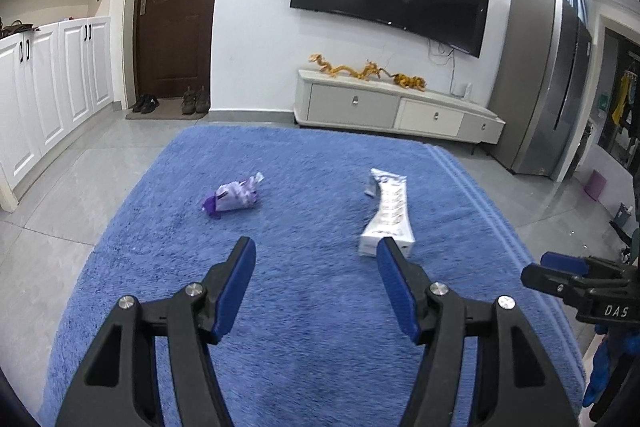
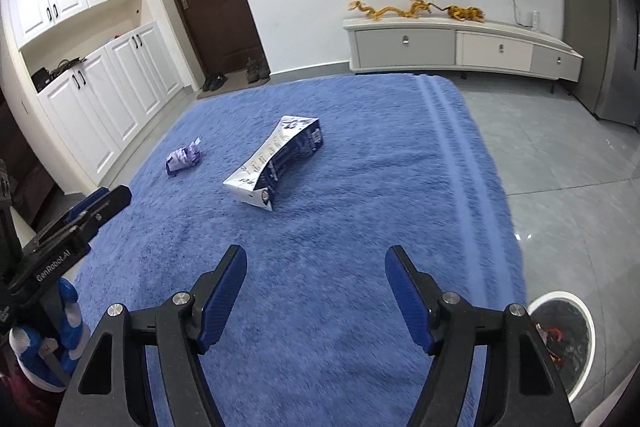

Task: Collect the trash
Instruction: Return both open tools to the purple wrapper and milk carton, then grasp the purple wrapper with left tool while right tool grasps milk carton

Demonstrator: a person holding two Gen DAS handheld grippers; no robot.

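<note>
On the blue rug (image 1: 304,307) lie two wrappers; left gripper (image 1: 316,255) and right gripper (image 2: 316,263) gape empty.

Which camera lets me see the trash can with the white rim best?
The right wrist view. The trash can sits at its lower right corner, beside the blue rug, partly hidden behind the right claw. The left wrist view does not show it at all.

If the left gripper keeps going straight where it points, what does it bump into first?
Probably just the blue rug. The open left gripper aims between the purple wrapper and the white carton; the carton lies close beside its line, though depth is hard to judge.
</note>
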